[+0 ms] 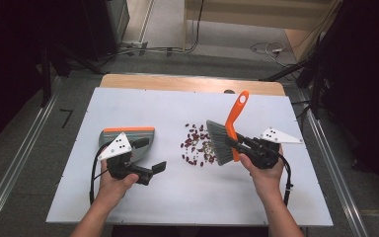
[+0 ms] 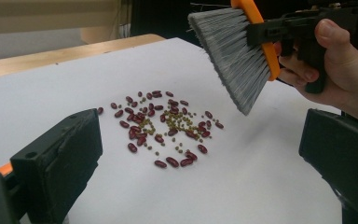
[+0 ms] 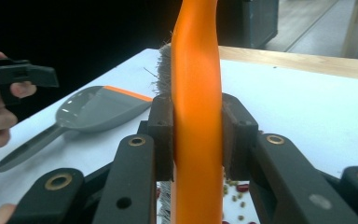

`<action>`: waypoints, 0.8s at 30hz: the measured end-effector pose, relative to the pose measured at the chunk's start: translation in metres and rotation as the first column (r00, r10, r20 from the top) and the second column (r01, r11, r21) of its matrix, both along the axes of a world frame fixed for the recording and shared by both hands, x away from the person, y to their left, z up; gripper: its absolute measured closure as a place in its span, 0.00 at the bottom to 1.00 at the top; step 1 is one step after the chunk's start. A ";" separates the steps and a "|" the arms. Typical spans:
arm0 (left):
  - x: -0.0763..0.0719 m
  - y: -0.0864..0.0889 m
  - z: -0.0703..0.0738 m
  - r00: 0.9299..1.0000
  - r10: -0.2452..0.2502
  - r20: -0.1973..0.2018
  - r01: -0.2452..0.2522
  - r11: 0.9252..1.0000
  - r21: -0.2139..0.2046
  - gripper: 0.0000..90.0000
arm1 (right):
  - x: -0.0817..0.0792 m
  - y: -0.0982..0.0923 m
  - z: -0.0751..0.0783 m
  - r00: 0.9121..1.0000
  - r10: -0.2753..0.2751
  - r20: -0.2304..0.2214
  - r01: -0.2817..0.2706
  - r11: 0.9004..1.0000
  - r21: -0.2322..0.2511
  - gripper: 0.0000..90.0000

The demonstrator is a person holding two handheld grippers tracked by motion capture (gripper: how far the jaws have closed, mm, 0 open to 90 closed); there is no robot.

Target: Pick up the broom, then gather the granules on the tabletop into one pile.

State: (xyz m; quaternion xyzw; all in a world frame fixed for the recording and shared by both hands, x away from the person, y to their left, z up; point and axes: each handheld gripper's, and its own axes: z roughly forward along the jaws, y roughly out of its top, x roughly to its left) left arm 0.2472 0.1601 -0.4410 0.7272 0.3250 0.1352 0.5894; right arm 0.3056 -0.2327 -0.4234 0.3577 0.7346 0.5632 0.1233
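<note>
a: high view first: where does the sweeping stand?

b: right at the start, i'd say. the right gripper point(image 1: 243, 143) is clamped on the orange handle of the brush point(image 1: 225, 136), and the grey bristles hang beside the right edge of the beans point(image 1: 197, 144), which lie scattered mid-table on the white board point(image 1: 276, 197). none of them looks gathered yet.

a: is that grip sound?

b: in the right gripper view the two black jaws press the brush point(image 3: 196, 116) handle from both sides, handle upright between them. looks firm.

a: and the other hand?

b: the left gripper point(image 1: 153, 170) has its jaws spread wide with nothing between them; in the left gripper view you look straight through the gap at the beans point(image 2: 165, 128), with the brush point(image 2: 235, 56) tilted above their far side, bristles clear of the board. the dustpan point(image 1: 128, 139) lies flat on the table just beyond that hand, its orange lip towards the far edge, and the gripper isn't holding it.

a: so what does the next move call for?

b: my guess: the left gripper takes the dustpan point(image 3: 91, 109) by its grey handle and sets its lip against the board beside the pile. then the brush comes down until the bristles touch and draws the beans leftwards in short strokes, so the small green ones don't roll off.
</note>
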 end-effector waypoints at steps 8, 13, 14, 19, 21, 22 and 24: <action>-0.004 0.011 -0.002 1.000 0.022 0.004 -0.022 0.999 0.024 0.00 | 0.009 -0.012 -0.001 0.996 -0.083 -0.014 0.082 0.996 -0.029 0.76; -0.009 0.020 -0.005 0.999 0.043 0.007 -0.043 0.999 0.030 0.00 | 0.013 -0.017 0.000 0.992 -0.122 -0.008 0.121 0.990 -0.065 0.76; -0.011 0.021 -0.006 0.999 0.049 0.004 -0.049 0.998 0.027 0.00 | 0.014 -0.019 0.000 0.992 -0.127 -0.005 0.127 0.989 -0.072 0.76; -0.017 0.026 -0.012 0.996 0.086 -0.005 -0.086 0.996 0.038 0.00 | 0.023 -0.025 -0.001 0.989 -0.148 -0.012 0.146 0.985 -0.096 0.76; -0.020 0.028 -0.015 0.996 0.089 -0.007 -0.089 0.995 0.041 0.00 | 0.027 -0.027 0.000 0.987 -0.159 -0.016 0.157 0.983 -0.100 0.76; -0.021 0.029 -0.015 0.996 0.093 -0.005 -0.093 0.995 0.045 0.00 | 0.030 -0.028 0.000 0.987 -0.162 -0.012 0.160 0.982 -0.106 0.76; -0.024 0.032 -0.016 0.995 0.098 -0.005 -0.098 0.994 0.045 0.00 | 0.035 -0.028 0.002 0.986 -0.165 -0.007 0.163 0.978 -0.127 0.76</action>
